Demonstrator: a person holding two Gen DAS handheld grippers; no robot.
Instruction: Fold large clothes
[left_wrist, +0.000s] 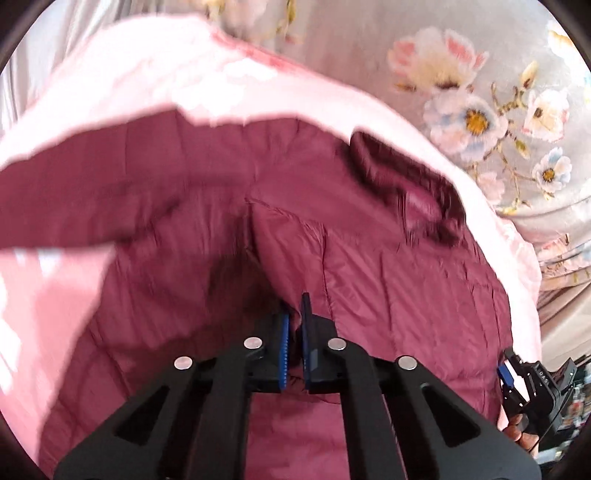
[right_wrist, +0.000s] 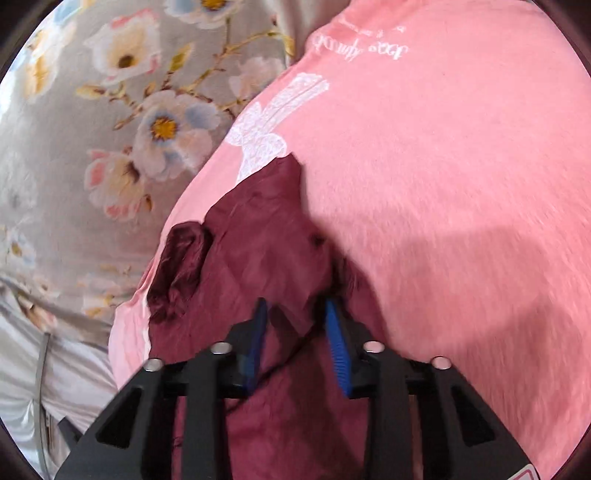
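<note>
A maroon quilted jacket (left_wrist: 388, 266) with a dark fur collar (left_wrist: 406, 184) lies on a pink blanket (left_wrist: 122, 85). My left gripper (left_wrist: 294, 314) is shut on a fold of the jacket near its middle seam. My right gripper (right_wrist: 295, 314) has its jaws a little apart around a bunch of the jacket's fabric (right_wrist: 258, 251); the fur collar (right_wrist: 181, 266) lies to its left. The right gripper also shows at the lower right edge of the left wrist view (left_wrist: 513, 376). One sleeve stretches to the left (left_wrist: 92, 206).
The pink blanket (right_wrist: 443, 147) has a white bow print (right_wrist: 266, 125). It rests on a grey floral bedsheet (right_wrist: 110, 129), which also shows in the left wrist view (left_wrist: 480, 92). Pale silvery fabric (right_wrist: 22, 369) lies at the lower left.
</note>
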